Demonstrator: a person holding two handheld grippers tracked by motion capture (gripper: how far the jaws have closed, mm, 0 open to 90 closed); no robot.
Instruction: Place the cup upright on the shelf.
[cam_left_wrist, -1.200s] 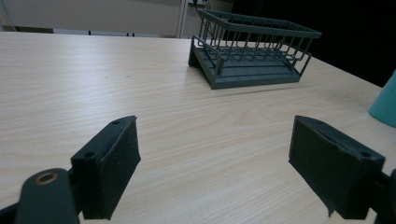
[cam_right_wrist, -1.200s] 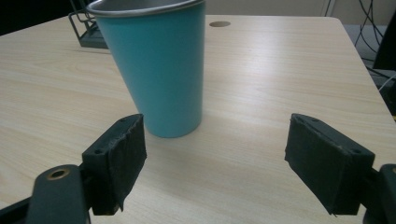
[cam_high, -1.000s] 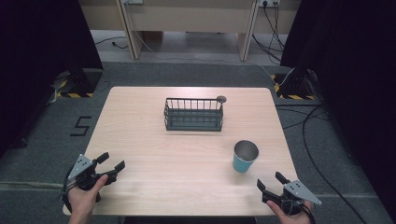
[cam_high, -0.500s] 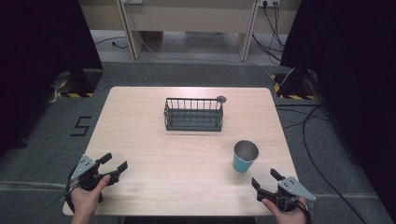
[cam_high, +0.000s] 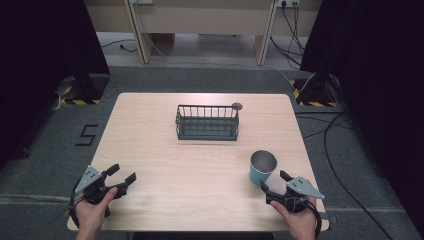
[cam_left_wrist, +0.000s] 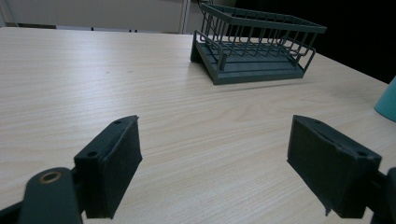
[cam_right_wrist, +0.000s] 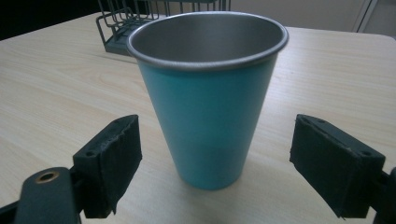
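Note:
A teal metal cup (cam_high: 262, 167) (cam_right_wrist: 209, 88) stands upright on the wooden table (cam_high: 150, 145), right of centre. My right gripper (cam_high: 274, 183) (cam_right_wrist: 217, 168) is open just in front of it, jaws spread wider than the cup, which sits between and slightly beyond them. A dark wire basket (cam_high: 207, 122) (cam_left_wrist: 254, 46) rests at the table's middle, toward the far side. My left gripper (cam_high: 122, 173) (cam_left_wrist: 215, 172) is open near the front left corner, nothing between its pads. The cup's edge (cam_left_wrist: 387, 100) peeks in at the right of the left gripper view.
A small round dark knob (cam_high: 236, 106) sits at the basket's far right corner. Black curtains flank the table, and cables (cam_high: 340, 130) trail on the floor to the right. Desk legs (cam_high: 137, 30) stand beyond the far edge.
My right gripper has moved left and forward toward the cup. My left gripper has edged slightly right. Both stay open.

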